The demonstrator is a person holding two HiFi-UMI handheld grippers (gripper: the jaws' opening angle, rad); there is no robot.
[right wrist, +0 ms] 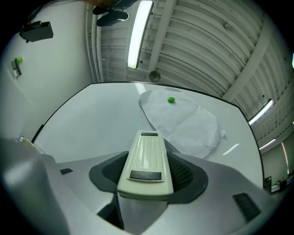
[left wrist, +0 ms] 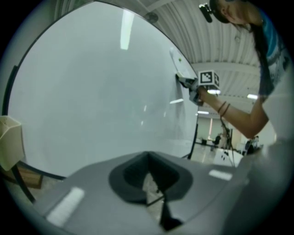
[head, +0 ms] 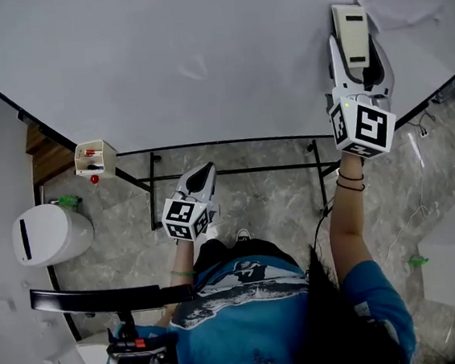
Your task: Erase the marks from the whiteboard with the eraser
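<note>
Whiteboard-wiping stage. One eraser (head: 350,28) is pinched lengthwise between the jaws of the right gripper (head: 354,65). From the left gripper view it appears to be laid flat against the whiteboard (head: 158,63), toward the board's right edge and just below a crumpled paper sheet (right wrist: 183,120). The sheet is pinned near the top right corner by one green magnet (right wrist: 171,99). The left gripper (left wrist: 151,186) is held low, off the board's lower edge, with its jaws pressed together on nothing.

For a clean wipe, the eraser's felt face is best kept flat on the board under even pressure. It should be drawn in overlapping strokes, and the sheet's border should be avoided so that it is not caught and pulled off. No distinct marks can be made out on the surface, so the area left to wipe cannot be judged.

Count: one whiteboard, one eraser, two grippers, one paper sheet, one magnet, and one small holder box (head: 95,157) at the board's lower left edge.
</note>
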